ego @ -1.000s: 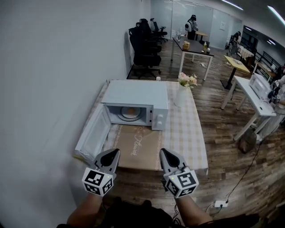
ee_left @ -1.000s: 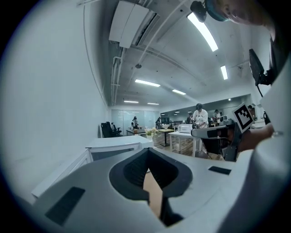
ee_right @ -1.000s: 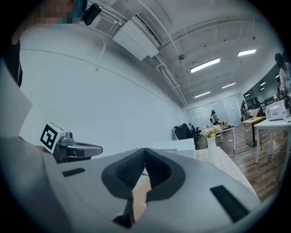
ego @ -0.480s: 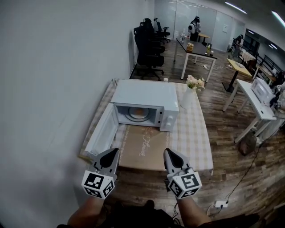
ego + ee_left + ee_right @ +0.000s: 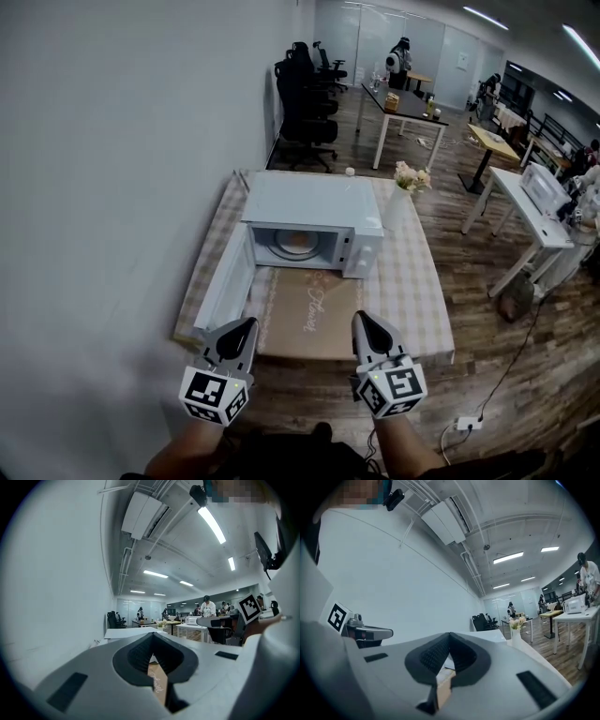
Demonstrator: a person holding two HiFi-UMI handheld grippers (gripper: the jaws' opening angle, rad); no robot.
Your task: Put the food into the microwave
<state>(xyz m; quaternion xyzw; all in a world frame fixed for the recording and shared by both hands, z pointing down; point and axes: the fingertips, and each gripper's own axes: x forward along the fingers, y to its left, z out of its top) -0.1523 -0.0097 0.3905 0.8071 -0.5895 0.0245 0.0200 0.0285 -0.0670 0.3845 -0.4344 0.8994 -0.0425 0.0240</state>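
Note:
A white microwave (image 5: 309, 211) stands on the table (image 5: 412, 291) with its door (image 5: 228, 281) swung open to the left. Inside, on the turntable, lies an orange-toned portion of food (image 5: 298, 242). Both grippers hang in front of the table's near edge, well short of the microwave. My left gripper (image 5: 234, 337) is shut and holds nothing; its jaws meet at the tip (image 5: 152, 635). My right gripper (image 5: 367, 330) is also shut and empty (image 5: 450, 637).
A brown placemat (image 5: 305, 314) lies in front of the microwave. A white vase with flowers (image 5: 405, 183) stands at its right. The wall runs along the left. Office chairs (image 5: 300, 103), desks (image 5: 403, 103) and a second microwave (image 5: 546, 183) are farther off.
The head view has shifted slightly, so the table sits a little farther right and up. Both grippers stay shut and low in front of the table.

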